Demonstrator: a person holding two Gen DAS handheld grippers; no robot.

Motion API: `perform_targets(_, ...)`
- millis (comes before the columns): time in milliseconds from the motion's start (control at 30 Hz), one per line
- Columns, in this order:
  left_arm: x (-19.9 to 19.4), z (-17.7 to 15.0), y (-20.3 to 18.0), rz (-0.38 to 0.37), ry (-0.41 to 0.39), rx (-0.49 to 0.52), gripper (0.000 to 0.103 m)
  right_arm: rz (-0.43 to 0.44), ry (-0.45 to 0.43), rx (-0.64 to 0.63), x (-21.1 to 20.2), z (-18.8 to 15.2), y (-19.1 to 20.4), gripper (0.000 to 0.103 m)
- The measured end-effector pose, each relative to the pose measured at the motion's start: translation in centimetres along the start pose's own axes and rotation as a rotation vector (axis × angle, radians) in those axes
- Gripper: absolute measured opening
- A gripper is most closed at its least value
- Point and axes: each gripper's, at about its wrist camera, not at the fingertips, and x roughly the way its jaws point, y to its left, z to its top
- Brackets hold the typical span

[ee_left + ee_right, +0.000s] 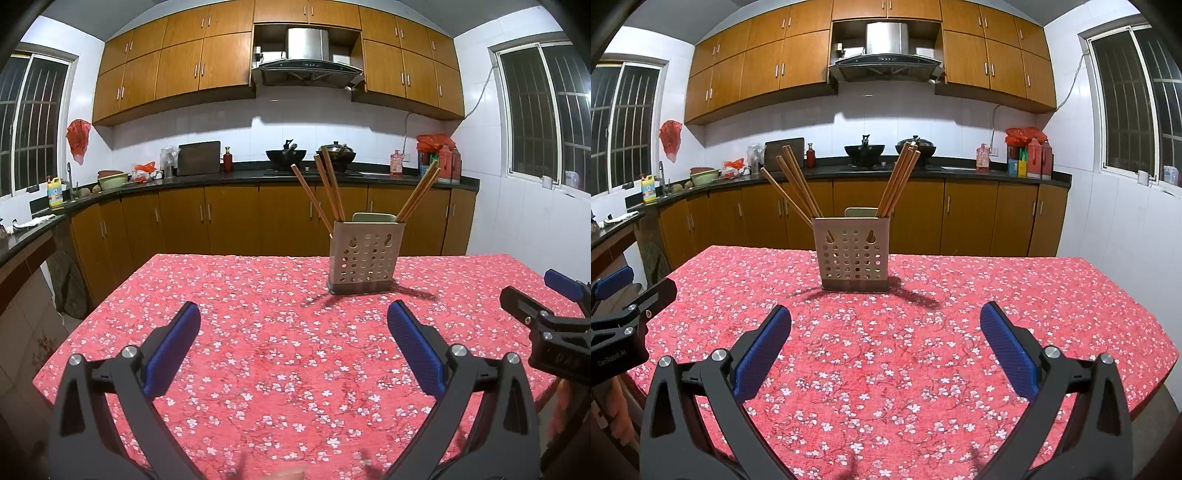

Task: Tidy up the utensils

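Left gripper [293,332] gapes wide, empty; right gripper [885,332] likewise, nothing held; ahead on the floral tablecloth [997,314] stands the perforated holder [851,254], nearer the right gripper; chopsticks [798,184] rise steeply, fanning outward.

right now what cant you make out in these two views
- Lower ends of the chopsticks: both views, hidden inside the holder.
- Pale thing behind the holder: both views, only its top edge shows.
- Near table edge: cut off by the open left gripper and open right gripper.
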Motion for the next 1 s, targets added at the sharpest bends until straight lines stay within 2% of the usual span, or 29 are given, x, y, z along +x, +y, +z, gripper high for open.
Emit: perform_targets(1000, -0.02, -0.09, -0.22, -0.002, 0.003, 0.001, 0.099, 0.002, 0.005, 0.007, 0.01, -0.18, 0.12, 0.101)
